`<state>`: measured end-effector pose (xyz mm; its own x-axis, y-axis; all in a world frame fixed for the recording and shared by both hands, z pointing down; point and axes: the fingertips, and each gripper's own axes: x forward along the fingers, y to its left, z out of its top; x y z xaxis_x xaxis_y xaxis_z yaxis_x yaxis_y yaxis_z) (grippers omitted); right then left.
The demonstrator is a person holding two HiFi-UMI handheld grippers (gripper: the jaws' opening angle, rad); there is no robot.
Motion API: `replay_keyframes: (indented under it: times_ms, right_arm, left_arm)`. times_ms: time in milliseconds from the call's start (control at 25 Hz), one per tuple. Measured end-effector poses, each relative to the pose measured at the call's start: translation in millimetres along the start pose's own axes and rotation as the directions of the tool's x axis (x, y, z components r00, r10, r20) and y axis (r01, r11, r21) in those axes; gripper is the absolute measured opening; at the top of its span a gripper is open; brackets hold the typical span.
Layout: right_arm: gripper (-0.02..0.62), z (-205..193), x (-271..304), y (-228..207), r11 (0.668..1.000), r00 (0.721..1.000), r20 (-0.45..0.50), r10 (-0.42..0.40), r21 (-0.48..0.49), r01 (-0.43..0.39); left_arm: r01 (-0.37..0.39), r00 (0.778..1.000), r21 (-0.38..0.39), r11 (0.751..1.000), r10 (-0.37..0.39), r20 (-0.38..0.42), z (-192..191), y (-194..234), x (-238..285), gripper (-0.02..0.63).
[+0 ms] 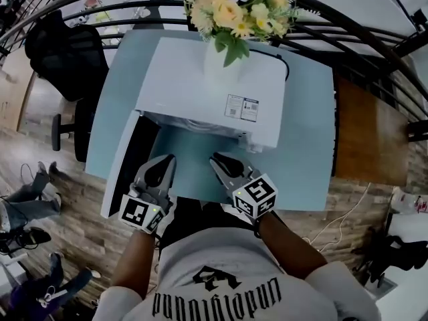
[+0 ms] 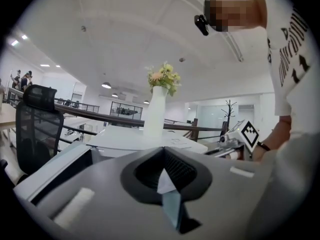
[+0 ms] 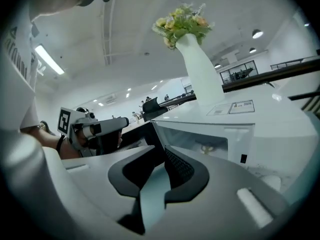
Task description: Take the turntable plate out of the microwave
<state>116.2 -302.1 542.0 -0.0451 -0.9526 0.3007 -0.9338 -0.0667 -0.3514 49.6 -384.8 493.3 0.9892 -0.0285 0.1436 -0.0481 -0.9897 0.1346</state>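
Head view: microwave (image 1: 214,85) sits on the blue table (image 1: 307,146), its door (image 1: 130,172) swung open to the left, a vase (image 1: 221,62) on its top. Both tongs hang before the opening: left gripper (image 1: 166,159) beside the door, right gripper (image 1: 217,158) nearer the middle. The cavity is hidden under the top here. Left gripper view: jaws clenched, nothing between them; microwave top and vase lie ahead. Right gripper view: jaws slightly apart and bare, only table showing through the gap. Cavity (image 3: 200,144) just ahead, pale inside. I cannot make out the turntable plate, but I judge it is still in there. Door is done; reach, grip and lift-out remain. Door edge crowds the left, the cavity mouth is low, and the table's near edge is close behind.
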Motion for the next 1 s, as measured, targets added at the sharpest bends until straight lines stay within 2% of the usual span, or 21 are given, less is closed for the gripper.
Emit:
replay_keyframes:
  times_ms: [160,280,400,560,680,840,920,1000]
  right_arm:
    - [0.066,-15.8,16.6,-15.9,0.989,1.0,-0.001,-0.028,0.144,0.028]
    - [0.081,-27.4,32.1,-32.8,0.955,0.998,0.019,-0.055,0.294,0.047]
    - [0.087,-43.0,47.5,-49.2,0.912,0.996,0.026,-0.085,0.405,0.068]
    - [0.095,-63.5,66.0,-70.2,0.809,0.989,0.052,-0.137,0.582,0.081]
    - [0.1,-78.7,76.3,-84.7,0.733,0.981,0.056,-0.186,0.673,0.1]
    - [0.103,-97.8,90.4,-96.3,0.621,0.97,0.068,-0.233,0.778,0.095]
    - [0.103,-104.7,97.3,-101.9,0.559,0.962,0.078,-0.263,0.825,0.086]
    - [0.107,-111.4,104.2,-105.1,0.515,0.955,0.081,-0.286,0.853,0.082]
  left_arm:
    - [0.02,1.0,-0.019,1.0,-0.021,-0.014,-13.9,12.7,12.7,0.049]
    - [0.043,0.999,-0.011,0.999,-0.043,-0.013,-21.8,19.5,24.5,0.049]
    - [0.051,0.999,-0.015,0.999,-0.051,-0.018,-32.6,27.2,36.5,0.049]
    - [0.067,0.997,0.001,0.998,-0.067,-0.028,-49.0,36.8,48.8,0.049]
    - [0.076,0.996,0.028,0.997,-0.075,-0.043,-59.3,40.6,56.4,0.049]
    - [0.052,0.998,-0.027,0.998,-0.053,-0.039,-70.8,55.0,62.7,0.049]
    - [0.048,0.998,-0.031,0.998,-0.049,-0.031,-74.7,61.6,65.9,0.049]
    - [0.047,0.998,-0.03,0.998,-0.048,-0.036,-77.8,65.0,68.1,0.049]
